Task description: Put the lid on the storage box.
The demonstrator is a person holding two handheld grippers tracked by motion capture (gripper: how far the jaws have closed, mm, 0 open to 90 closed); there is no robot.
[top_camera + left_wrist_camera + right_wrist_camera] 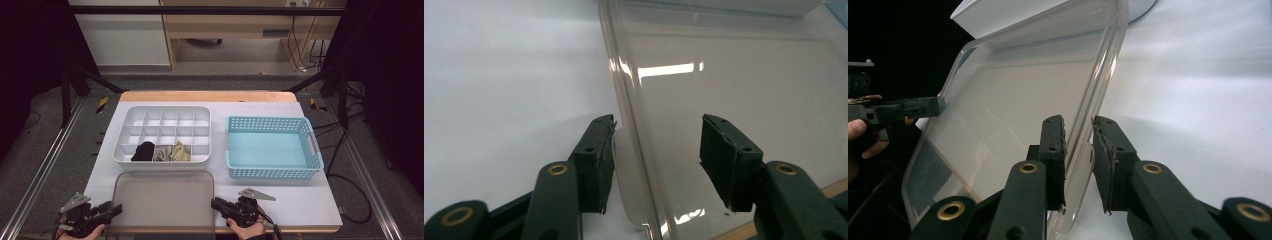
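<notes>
Clear lid [165,202], near edge of worktop [310,200]
Near rim cut off in the high view; long axis runs left-right. Right gripper [1079,145] narrowly clamps its right rim; left gripper [656,150] straddles the left rim, wide, untouching.

— What is the work surface?
— A table [320,200] with a white top and a wooden edge strip along the far side.

— What rests on it?
— A white divided organizer tray [162,162] at left centre, and a light blue perforated basket [272,172] just to its right, apart from it.

— Anything nearer the person?
— A clear plastic lid [165,200] just in front of the organizer tray, its near edge reaching the table's front edge. Whether it lies flat I cannot tell.
</notes>
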